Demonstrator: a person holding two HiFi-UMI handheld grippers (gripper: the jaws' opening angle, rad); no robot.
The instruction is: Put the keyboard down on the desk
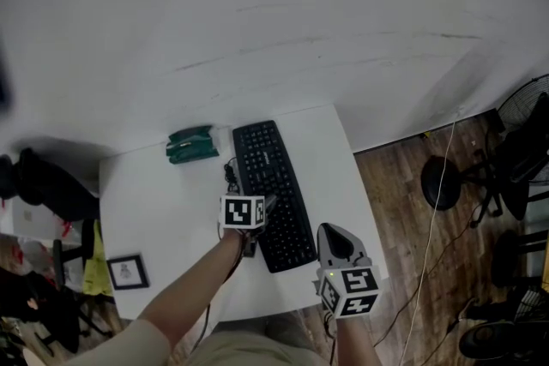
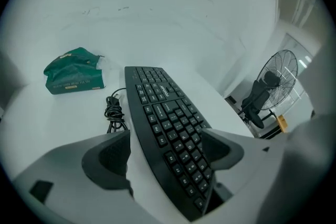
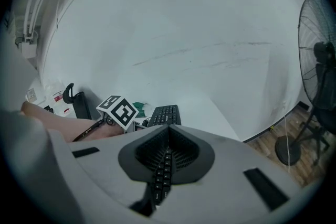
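Keyboard [image 2: 160, 107] between left gripper [image 2: 169, 150] jaws

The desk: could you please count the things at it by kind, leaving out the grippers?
Keyboard: 1
Green packet: 1
Picture frame: 1
Coiled cable: 1
Total: 4

The left gripper [image 1: 264, 210], on a bare forearm [image 1: 184, 287] reaching in from the near left, meets the black plastic keyboard [image 1: 268, 176] at its left edge, jaws apart with the keyboard between them. The right gripper [image 1: 334, 243] sits at the keyboard's near end, jaws pinched onto it.
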